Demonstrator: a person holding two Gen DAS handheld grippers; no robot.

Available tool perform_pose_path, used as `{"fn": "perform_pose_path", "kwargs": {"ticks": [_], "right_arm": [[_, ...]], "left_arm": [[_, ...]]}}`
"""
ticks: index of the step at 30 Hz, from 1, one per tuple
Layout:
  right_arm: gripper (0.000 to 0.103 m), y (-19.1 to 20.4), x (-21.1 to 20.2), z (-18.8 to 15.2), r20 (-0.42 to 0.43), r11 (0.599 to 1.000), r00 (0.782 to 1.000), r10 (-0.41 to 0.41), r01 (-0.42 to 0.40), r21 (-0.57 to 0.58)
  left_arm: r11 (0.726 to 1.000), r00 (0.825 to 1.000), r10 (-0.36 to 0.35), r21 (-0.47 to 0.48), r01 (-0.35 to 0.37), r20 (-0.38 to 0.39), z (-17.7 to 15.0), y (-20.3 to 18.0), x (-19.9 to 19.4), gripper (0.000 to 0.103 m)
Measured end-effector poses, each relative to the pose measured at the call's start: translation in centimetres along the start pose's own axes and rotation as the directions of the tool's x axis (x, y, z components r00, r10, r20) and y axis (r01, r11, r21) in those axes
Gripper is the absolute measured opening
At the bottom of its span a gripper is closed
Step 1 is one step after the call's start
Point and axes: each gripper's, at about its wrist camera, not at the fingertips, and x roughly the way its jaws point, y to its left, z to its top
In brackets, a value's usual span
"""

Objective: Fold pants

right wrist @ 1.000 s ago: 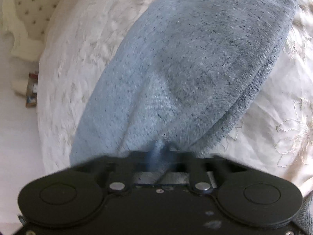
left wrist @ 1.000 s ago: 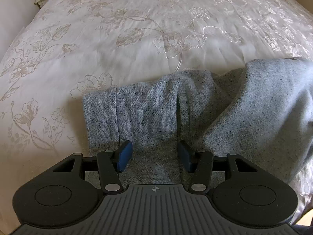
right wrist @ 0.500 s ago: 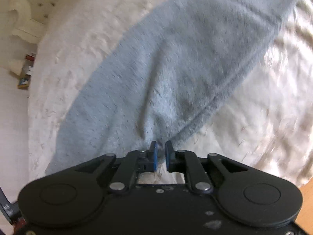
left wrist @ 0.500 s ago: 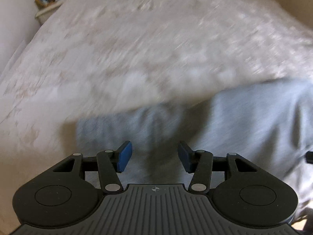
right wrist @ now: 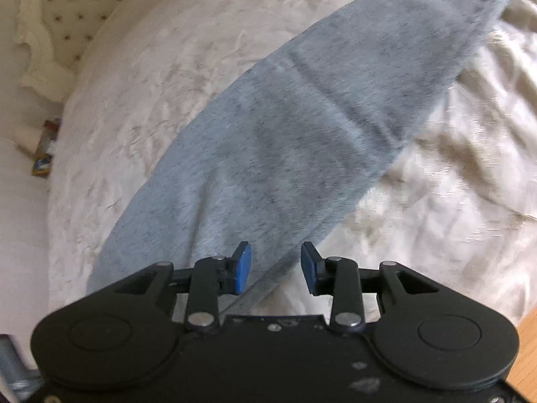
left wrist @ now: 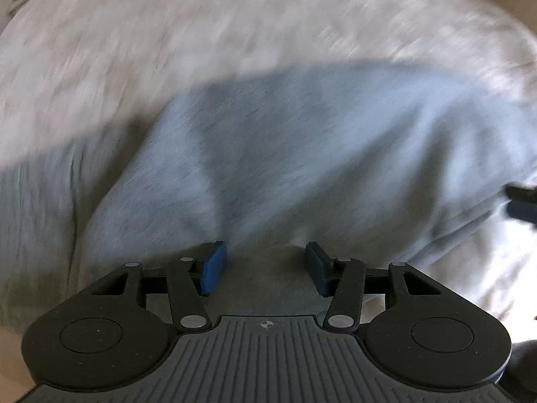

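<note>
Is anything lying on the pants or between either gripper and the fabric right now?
Nothing visible. The grey pants lie bare on the bedspread, directly below the open left gripper and right gripper, whose jaws have just been opening with nothing pinched between them.

No legible text, labels, brands or numbers in either view. Only mark: a small compass-like cross emblem (left wrist: pixel 266 324) on the ribbed grey housing of the left gripper (left wrist: pixel 265 265); carries no lettering.

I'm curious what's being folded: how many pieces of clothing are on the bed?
1: grey pants, lying slantwise across the white bedspread, in front of both grippers. Anything under them would be hidden.
</note>
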Motion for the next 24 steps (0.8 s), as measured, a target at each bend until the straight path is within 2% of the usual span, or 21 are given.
{"fn": "perform_pose_path", "kwargs": {"ticks": [5,9,20,24], "right_arm": [[0.042,1.2,1.3,-0.7,-0.086,0.996,0.994,0.074,-0.078,-0.042],[0.044,1.9,2.8,-1.7,-0.119,0.997,0.991,0.065,-0.069,-0.031],[0.045,2.8,4.7,-3.0,-0.032,0.995,0.998,0.060,-0.058,0.083],[0.045,3.6,4.0,-3.4,-0.020,0.996,1.000,0.022,-0.021,0.089]], "left_arm": [[1.000,1.000,-0.003,-0.006,0.003,0.002,0.0,1.1,-0.1,0.050],[1.000,1.000,-0.006,-0.005,0.006,0.002,0.2,1.5,0.0,0.050],[0.998,0.999,-0.039,0.047,0.039,0.005,-0.2,2.8,-0.5,0.050],[0.998,0.999,-0.045,0.046,0.044,0.008,-0.1,3.3,-0.6,0.050]]}}
